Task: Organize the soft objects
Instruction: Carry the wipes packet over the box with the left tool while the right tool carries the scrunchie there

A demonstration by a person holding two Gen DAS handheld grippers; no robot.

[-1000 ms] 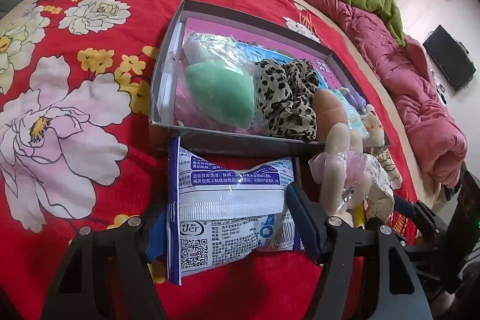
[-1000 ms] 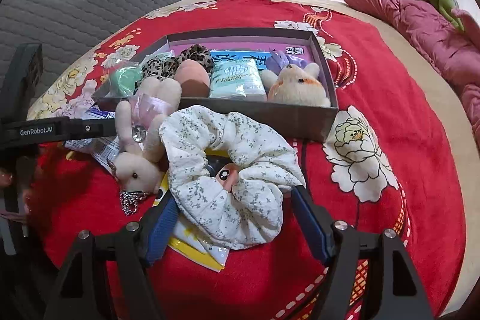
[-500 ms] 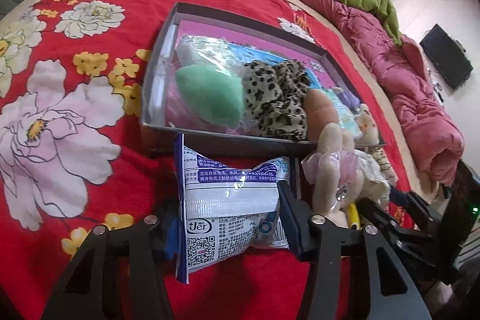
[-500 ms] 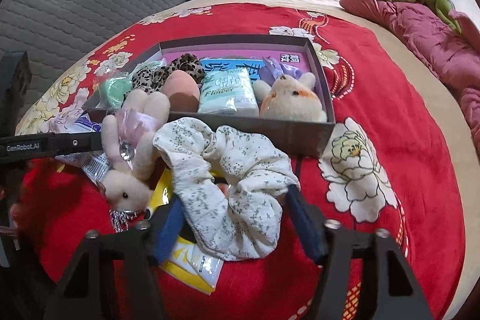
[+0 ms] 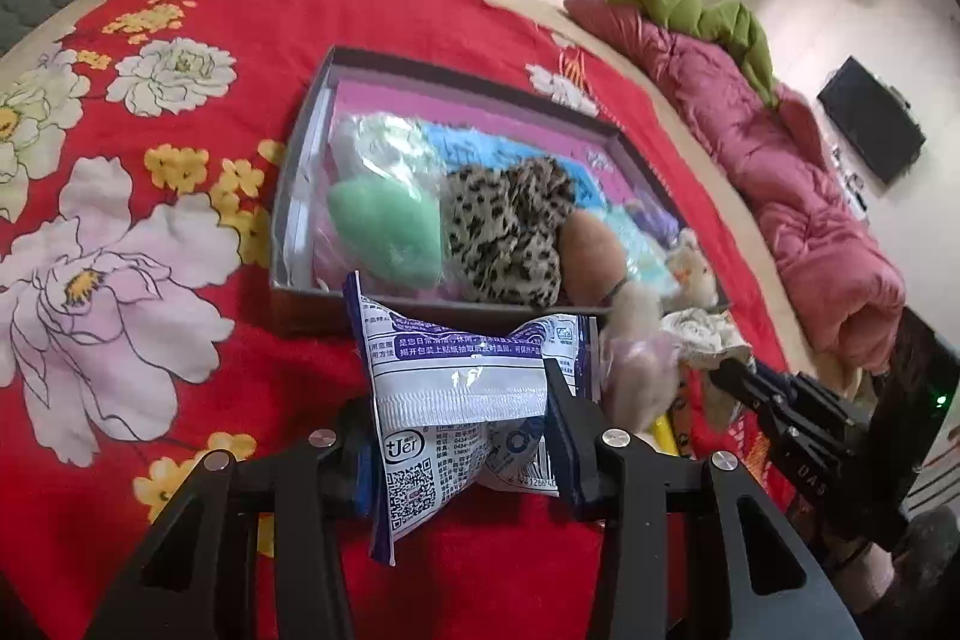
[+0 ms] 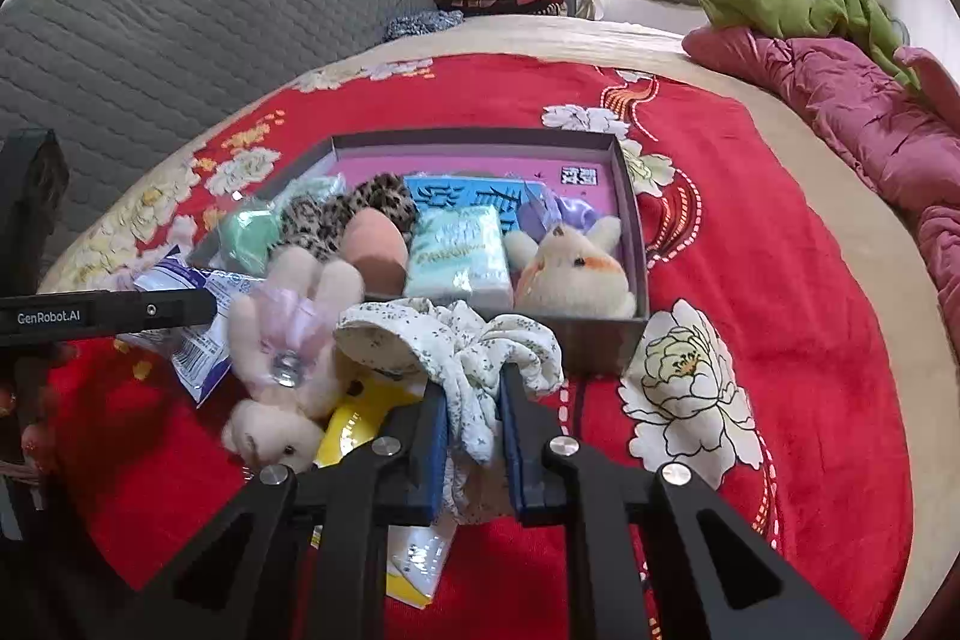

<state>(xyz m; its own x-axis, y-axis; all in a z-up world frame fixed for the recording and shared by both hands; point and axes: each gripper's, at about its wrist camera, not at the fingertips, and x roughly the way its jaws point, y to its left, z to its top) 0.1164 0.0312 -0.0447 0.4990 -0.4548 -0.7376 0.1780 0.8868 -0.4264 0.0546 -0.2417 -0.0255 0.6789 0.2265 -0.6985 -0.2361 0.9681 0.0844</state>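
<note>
Lying on the red floral bed (image 6: 780,280), one gray box (image 6: 630,220) holds seven soft items. The left tool (image 5: 459,436) is closing on a tissue pack (image 5: 462,388) marked "Jer", pads pinching it. The right tool (image 6: 474,430) is clamped on one white floral scrunchie (image 6: 456,346), just before the box. The other tool's arm reads "GenRobot.AI".
</note>
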